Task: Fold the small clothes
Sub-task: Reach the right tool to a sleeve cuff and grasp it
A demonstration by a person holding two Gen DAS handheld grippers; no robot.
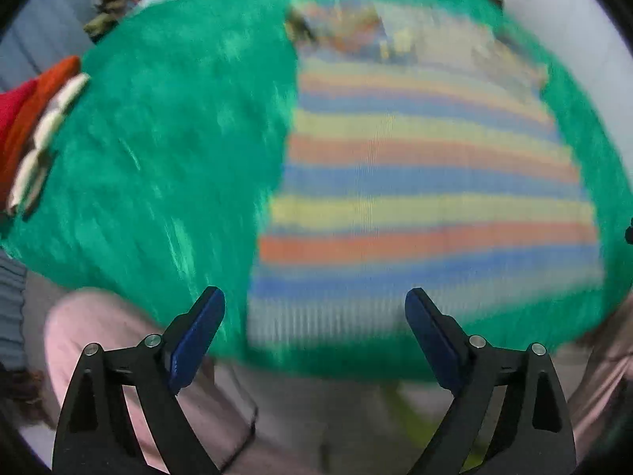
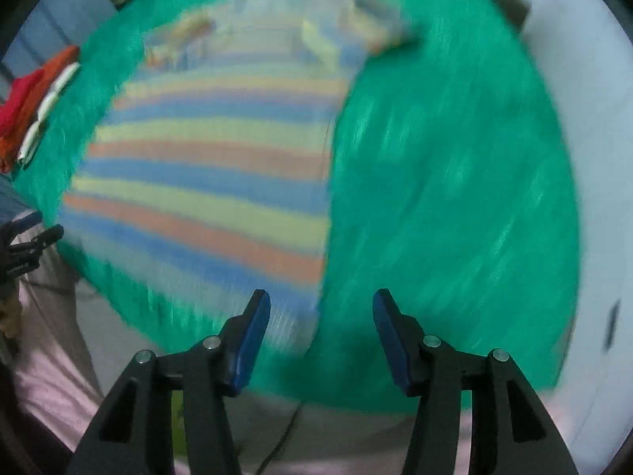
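Both wrist views, looking steeply down, with motion blur throughout. A striped garment [image 1: 427,182] in bands of blue, yellow and orange lies spread flat on a green cloth [image 1: 178,150] that covers the work surface. Its pale ribbed hem lies at the near edge; crumpled, indistinct parts, probably sleeves or a collar, lie at the far end. In the right wrist view the same striped garment [image 2: 213,166] occupies the left half of the green cloth [image 2: 455,198].

The left gripper [image 1: 314,336] hangs above the near hem with its blue pads spread wide and nothing between them. The right gripper [image 2: 322,336] hovers over the garment's near right corner, jaws apart to a lesser width, also empty. Neither touches the fabric; the garment rests free on the cloth.

The flat lie suggests the garment is laid out for a fold, and the two tools over the near hem are placed as for that edge. How many folds are already made cannot be told through the blur.

A stack of red and orange clothes [image 1: 35,118] sits at the far left edge, possibly finished items set clear of the working area. Pale pink trousers [image 1: 103,340] of the person appear below the near table edge.
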